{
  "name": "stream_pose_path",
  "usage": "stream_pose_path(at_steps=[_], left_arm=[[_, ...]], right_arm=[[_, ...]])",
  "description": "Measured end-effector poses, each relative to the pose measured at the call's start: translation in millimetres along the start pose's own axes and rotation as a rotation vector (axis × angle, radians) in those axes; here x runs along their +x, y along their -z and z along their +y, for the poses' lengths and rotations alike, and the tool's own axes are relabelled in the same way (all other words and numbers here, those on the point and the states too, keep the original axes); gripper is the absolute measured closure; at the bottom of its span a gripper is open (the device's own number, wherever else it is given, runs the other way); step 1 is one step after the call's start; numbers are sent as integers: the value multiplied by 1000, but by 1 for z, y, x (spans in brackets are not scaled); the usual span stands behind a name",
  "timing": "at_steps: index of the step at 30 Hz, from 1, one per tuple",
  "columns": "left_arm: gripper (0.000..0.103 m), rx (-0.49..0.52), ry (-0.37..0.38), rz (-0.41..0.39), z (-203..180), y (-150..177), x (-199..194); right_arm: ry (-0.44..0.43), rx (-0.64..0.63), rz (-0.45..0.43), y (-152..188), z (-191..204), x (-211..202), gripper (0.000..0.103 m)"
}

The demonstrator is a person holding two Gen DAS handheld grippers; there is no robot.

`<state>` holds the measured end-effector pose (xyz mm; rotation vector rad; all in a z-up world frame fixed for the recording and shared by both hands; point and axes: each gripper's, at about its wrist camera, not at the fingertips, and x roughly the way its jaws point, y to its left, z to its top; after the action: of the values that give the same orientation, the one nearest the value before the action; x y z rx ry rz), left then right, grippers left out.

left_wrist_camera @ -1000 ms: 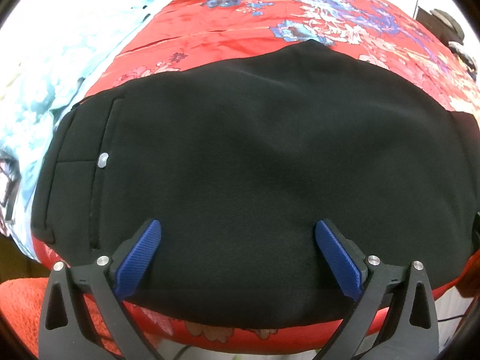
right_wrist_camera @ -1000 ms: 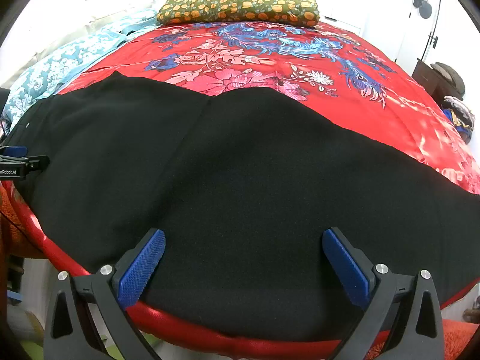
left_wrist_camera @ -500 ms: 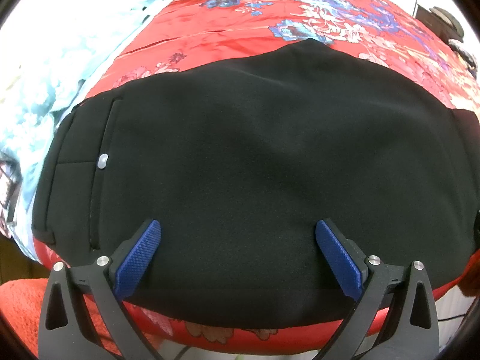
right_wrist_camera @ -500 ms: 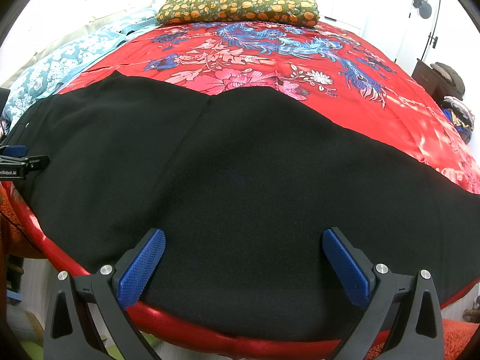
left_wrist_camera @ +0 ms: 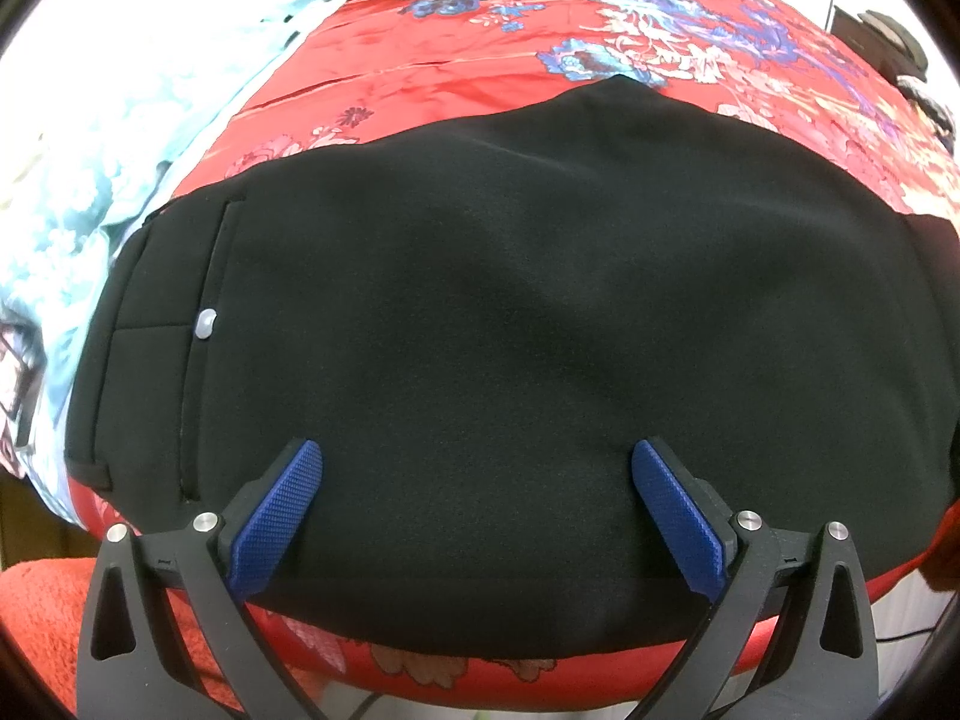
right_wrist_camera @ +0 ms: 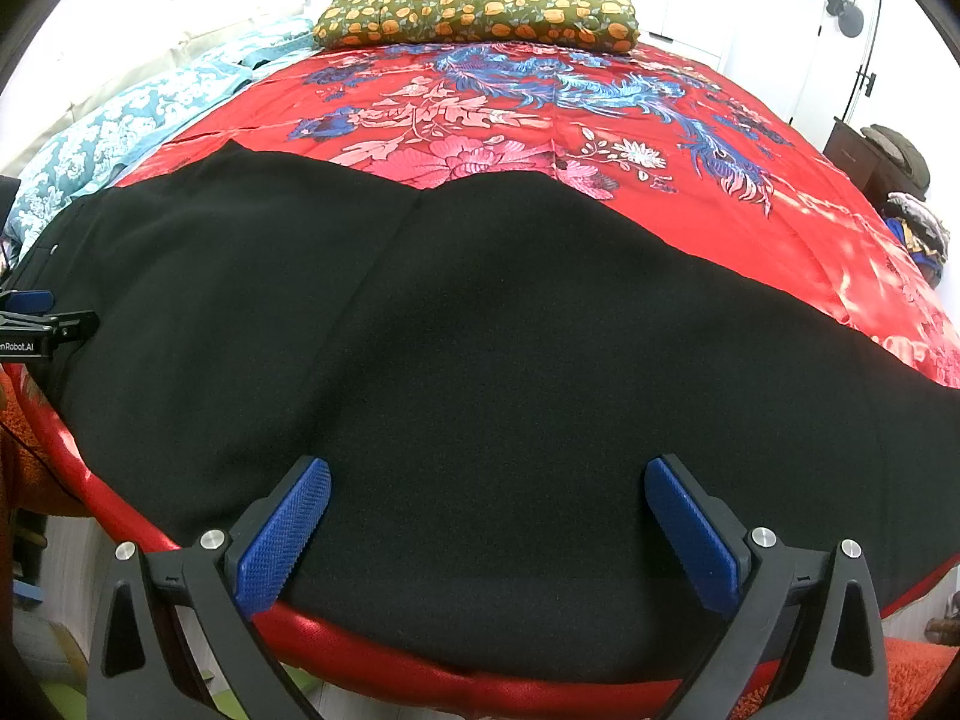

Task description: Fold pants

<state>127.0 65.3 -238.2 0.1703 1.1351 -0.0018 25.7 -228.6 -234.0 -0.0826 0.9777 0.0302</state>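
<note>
The black pants point(right_wrist_camera: 510, 360) lie flat along the bed's point(right_wrist_camera: 750, 192) near edge, waistband at its left corner, under both tongs point(left_wrist_camera: 477, 516) point(right_wrist_camera: 487, 531), spread wide and empty.

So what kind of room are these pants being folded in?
Most likely a bedroom: the black pants lie on a bed with a red floral bedspread, an orange-patterned pillow at its head and a door behind.
</note>
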Motion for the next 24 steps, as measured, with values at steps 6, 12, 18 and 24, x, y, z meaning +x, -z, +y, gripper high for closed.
stream_pose_path(at_steps=[6, 12, 18, 24], left_arm=[[1, 0, -1, 1, -1, 0, 0], [1, 3, -1, 2, 1, -1, 1], [1, 6, -7, 3, 0, -1, 1], [1, -29, 20, -12, 6, -2, -2]], right_arm=[[1, -2, -1, 0, 0, 0, 0], [2, -2, -1, 0, 0, 0, 0], [0, -41, 12, -5, 0, -2, 0], [-2, 63, -160, -40, -70, -63, 0]])
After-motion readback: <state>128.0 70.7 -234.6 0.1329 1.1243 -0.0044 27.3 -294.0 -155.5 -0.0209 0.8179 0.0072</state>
